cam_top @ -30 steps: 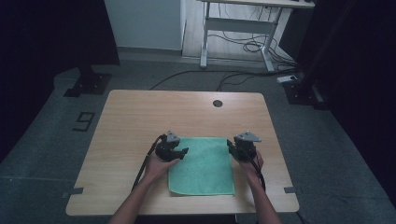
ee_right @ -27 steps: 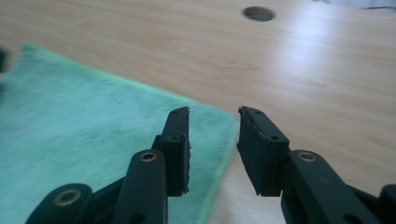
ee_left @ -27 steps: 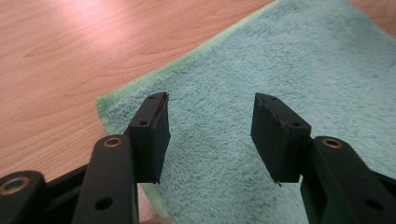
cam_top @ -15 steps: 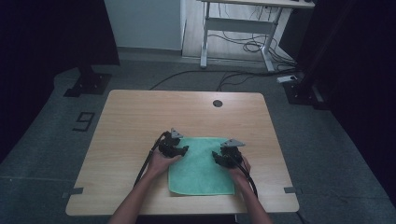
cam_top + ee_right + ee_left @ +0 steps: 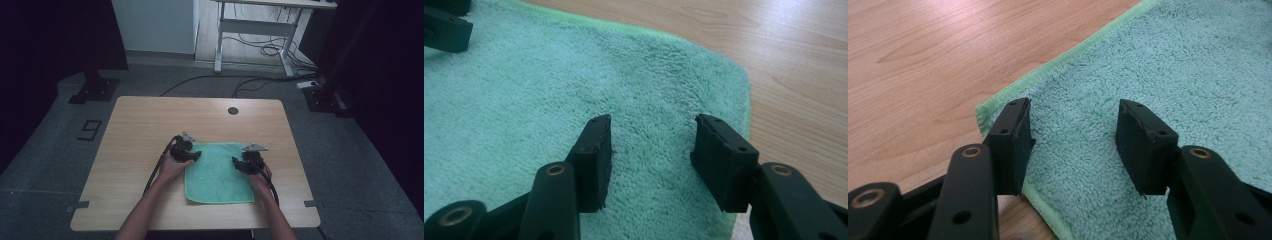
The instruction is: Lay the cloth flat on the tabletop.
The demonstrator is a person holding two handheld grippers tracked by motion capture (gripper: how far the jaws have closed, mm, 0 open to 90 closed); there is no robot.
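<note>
Table (image 5: 150, 125) first, since it's the biggest thing: light wood grain top with a small dark round hole near the far edge. Towel (image 5: 217, 172) lies flat on the near half of it, pretty much centred between the person's hands. It's a mint-green terry cloth, roughly square, fuzzy looped pile, with a slightly brighter green stitched hem running round the edge. Corners are rounded off, and it looks smooth apart from a faint crease toward the near side.

Left gripper (image 5: 1073, 130) sits at the towel's far left corner, jaws spread apart, with bare cloth showing between them; one jaw hangs right over the hem at the corner, the other over the pile. Nothing's pinched.

Right gripper (image 5: 651, 145) is at the towel's right edge, near the far right corner. Its jaws have just been opening and now stand spread, only flat towel between them, no fold caught.

Cables trail back along both forearms.
</note>
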